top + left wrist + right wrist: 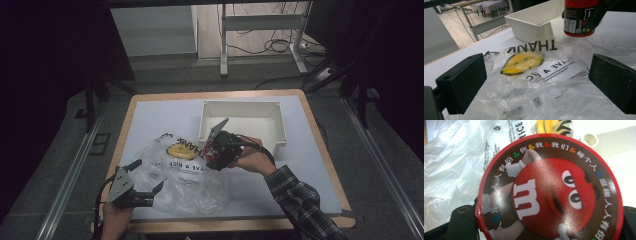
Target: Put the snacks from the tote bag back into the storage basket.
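A: Where is the candy jar [579, 18]?

B: Clamped in the right gripper [218, 150], held in the air just off the near left corner of the white bin [243, 106]. In the right gripper view its round red lid [550, 187] faces the camera, with a black jaw at each lower side of it.

A: So those jaws are closed on it?

B: Yes, pressed on the jar's sides. In the left gripper view one jaw crosses the jar's dark body on the right, and the jar hangs above the plastic bag [182, 175], not touching it.

A: And the bag, relative to the bin?

B: It lies flat on the table [160, 112], in front of the bin and to its left, its far edge near the bin's near left corner. It is clear plastic with a yellow smiley [522, 63] and black lettering, crumpled toward the near side.

A: The left gripper [145, 182]?

B: Further from the bin, at the bag's near left edge. Its jaws stand wide apart with nothing between the pads; in its own view the bag spreads out below and between them. Whether they touch the plastic I can't tell.

A: Anything in the bin?

B: What shows of its inside looks bare white.
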The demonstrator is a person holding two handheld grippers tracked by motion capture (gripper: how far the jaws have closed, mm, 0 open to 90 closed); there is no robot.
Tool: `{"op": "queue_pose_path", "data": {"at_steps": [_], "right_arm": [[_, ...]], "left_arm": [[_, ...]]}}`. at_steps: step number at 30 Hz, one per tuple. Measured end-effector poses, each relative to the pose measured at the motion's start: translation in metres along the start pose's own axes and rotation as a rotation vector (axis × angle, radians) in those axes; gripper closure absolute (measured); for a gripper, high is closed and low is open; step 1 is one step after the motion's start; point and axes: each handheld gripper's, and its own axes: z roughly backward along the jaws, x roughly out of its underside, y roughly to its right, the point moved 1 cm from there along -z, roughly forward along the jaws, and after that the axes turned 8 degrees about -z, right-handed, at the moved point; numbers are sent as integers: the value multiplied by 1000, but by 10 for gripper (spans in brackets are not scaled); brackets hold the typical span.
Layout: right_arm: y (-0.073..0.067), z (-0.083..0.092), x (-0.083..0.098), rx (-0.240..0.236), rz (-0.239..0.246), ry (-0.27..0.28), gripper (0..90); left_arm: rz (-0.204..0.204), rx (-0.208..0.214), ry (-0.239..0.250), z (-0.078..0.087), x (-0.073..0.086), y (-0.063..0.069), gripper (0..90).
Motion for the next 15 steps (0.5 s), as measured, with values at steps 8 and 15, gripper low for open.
{"op": "queue_pose_path", "data": {"at_steps": [8, 15], "right_arm": [[10, 4, 2, 29, 2, -5, 257], [18, 8, 2, 38, -8, 6, 257]], "left_arm": [[-2, 0, 0, 0, 0, 0, 15], [-3, -2, 2, 0, 0, 0, 16]]}}
